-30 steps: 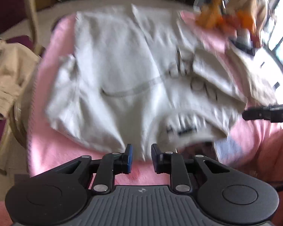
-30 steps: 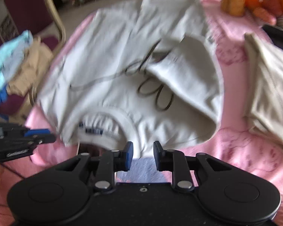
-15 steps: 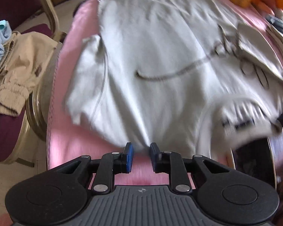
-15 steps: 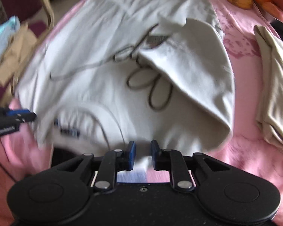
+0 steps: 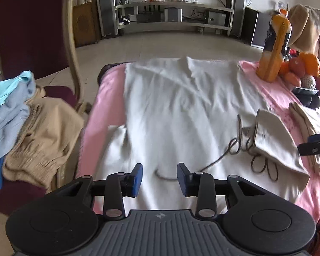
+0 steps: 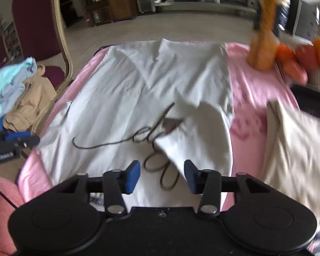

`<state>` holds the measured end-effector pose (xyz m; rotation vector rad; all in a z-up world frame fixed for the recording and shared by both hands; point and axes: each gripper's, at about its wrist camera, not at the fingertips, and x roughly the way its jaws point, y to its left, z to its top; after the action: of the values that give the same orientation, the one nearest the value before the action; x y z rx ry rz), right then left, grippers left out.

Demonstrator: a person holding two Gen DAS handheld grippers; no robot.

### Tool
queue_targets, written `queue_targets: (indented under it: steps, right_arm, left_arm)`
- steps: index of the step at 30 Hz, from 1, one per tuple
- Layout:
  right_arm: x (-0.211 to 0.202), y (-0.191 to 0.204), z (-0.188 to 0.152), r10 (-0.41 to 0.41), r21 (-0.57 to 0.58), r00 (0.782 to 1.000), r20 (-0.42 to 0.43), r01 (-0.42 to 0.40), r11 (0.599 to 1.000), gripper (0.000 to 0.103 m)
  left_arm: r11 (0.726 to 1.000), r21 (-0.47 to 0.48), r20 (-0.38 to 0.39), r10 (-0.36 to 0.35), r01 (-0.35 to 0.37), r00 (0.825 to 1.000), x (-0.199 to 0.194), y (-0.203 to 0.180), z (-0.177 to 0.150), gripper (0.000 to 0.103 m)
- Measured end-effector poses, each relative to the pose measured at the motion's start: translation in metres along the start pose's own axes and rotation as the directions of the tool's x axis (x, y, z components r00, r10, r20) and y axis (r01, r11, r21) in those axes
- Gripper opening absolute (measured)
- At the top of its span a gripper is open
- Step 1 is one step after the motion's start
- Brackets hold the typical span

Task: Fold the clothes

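1. The white shirt (image 5: 181,115) lies spread flat on the pink cloth (image 5: 102,98) that covers the table, its far hem near the table's far edge.
2. Its right sleeve (image 5: 275,140) is folded inward over the chest, partly covering dark cursive lettering (image 6: 121,140) printed across the front; only loops and strokes show, and the word cannot be read.
3. A small dark patch (image 6: 171,124) shows at the edge of the folded sleeve in the right wrist view; whatever is on it is too blurred to read.
4. The left gripper (image 5: 159,179) hangs over the near hem of the shirt, its blue-padded fingers (image 5: 137,179) spread apart with nothing between them.
5. The right gripper (image 6: 162,176) hangs over the near right part of the shirt, fingers likewise apart and empty, above the lower loops of the lettering.
6. In the right wrist view the left gripper shows at the left edge, and a white marking on its side is too blurred to read.
7. A folded beige garment (image 6: 296,149) lies on the pink cloth to the right of the shirt, apart from it.
8. An orange bottle (image 5: 275,49) stands at the table's far right corner, with fruit (image 5: 303,66) just beside it; its dark label cannot be read.
9. Left of the table, a chair (image 5: 32,32) holds a pile of clothes (image 5: 27,123): light blue on top, tan beside it.
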<state>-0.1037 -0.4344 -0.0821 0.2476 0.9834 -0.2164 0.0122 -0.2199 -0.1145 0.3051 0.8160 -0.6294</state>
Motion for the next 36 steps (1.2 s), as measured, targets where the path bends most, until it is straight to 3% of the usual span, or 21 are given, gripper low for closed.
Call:
queue_targets:
  steps: [7, 12, 13, 14, 15, 16, 20, 25, 29, 31, 33, 36]
  right_arm:
    - [0.072, 0.008, 0.018, -0.032, -0.116, 0.99, -0.136, 0.016, 0.993, 0.046]
    - [0.111, 0.02, 0.023, -0.062, -0.186, 0.979, -0.196, 0.025, 0.982, 0.043]
    - [0.116, 0.022, 0.023, -0.08, -0.198, 0.976, -0.201, 0.04, 0.979, 0.04]
    - [0.12, 0.023, 0.023, -0.098, -0.21, 0.975, -0.199, 0.055, 0.976, 0.028]
    - [0.122, 0.023, 0.023, -0.106, -0.211, 0.975, -0.195, 0.064, 0.975, 0.008]
    - [0.121, 0.021, 0.023, -0.104, -0.197, 0.976, -0.192, 0.066, 0.978, 0.003]
    - [0.082, 0.003, 0.022, -0.076, -0.095, 0.99, -0.117, 0.065, 0.993, 0.003]
    - [0.007, -0.06, 0.011, -0.079, 0.168, 0.996, 0.051, 0.07, 0.983, 0.003]
    - [-0.039, -0.12, -0.006, -0.152, 0.37, 0.974, 0.167, 0.081, 0.925, 0.003]
    - [-0.041, -0.155, -0.021, -0.203, 0.472, 0.964, 0.174, 0.1, 0.876, 0.003]
    - [-0.03, -0.186, -0.038, -0.221, 0.573, 0.964, 0.148, 0.099, 0.814, 0.003]
    - [-0.004, -0.228, -0.068, -0.205, 0.722, 0.977, 0.058, 0.101, 0.684, 0.003]
  left_arm:
    - [0.998, -0.047, -0.051, -0.054, 0.051, 0.997, 0.038, -0.009, -0.012, 0.035]
    - [0.996, -0.081, -0.068, -0.052, 0.047, 0.996, 0.049, 0.001, -0.016, 0.035]
    - [0.996, -0.084, -0.069, -0.05, 0.044, 0.996, 0.05, 0.003, -0.017, 0.035]
    - [0.996, -0.085, -0.069, -0.047, 0.041, 0.996, 0.05, 0.004, -0.017, 0.035]
    - [0.996, -0.086, -0.069, -0.045, 0.039, 0.997, 0.049, 0.004, -0.018, 0.035]
    - [0.996, -0.087, -0.07, -0.042, 0.036, 0.997, 0.049, 0.005, -0.018, 0.035]
    - [0.996, -0.085, -0.048, -0.044, 0.04, 0.998, 0.038, 0.004, -0.017, 0.035]
    - [0.992, -0.095, 0.002, -0.082, 0.082, 0.997, 0.013, -0.001, -0.014, 0.035]
    - [0.989, -0.093, 0.013, -0.118, 0.119, 0.993, -0.002, -0.012, -0.016, 0.035]
    - [0.988, -0.085, 0.002, -0.131, 0.13, 0.991, -0.002, -0.021, -0.019, 0.035]
    - [0.988, -0.067, -0.013, -0.139, 0.137, 0.99, -0.001, -0.033, -0.022, 0.035]
    - [0.989, -0.044, -0.035, -0.139, 0.138, 0.99, 0.004, -0.046, -0.027, 0.035]
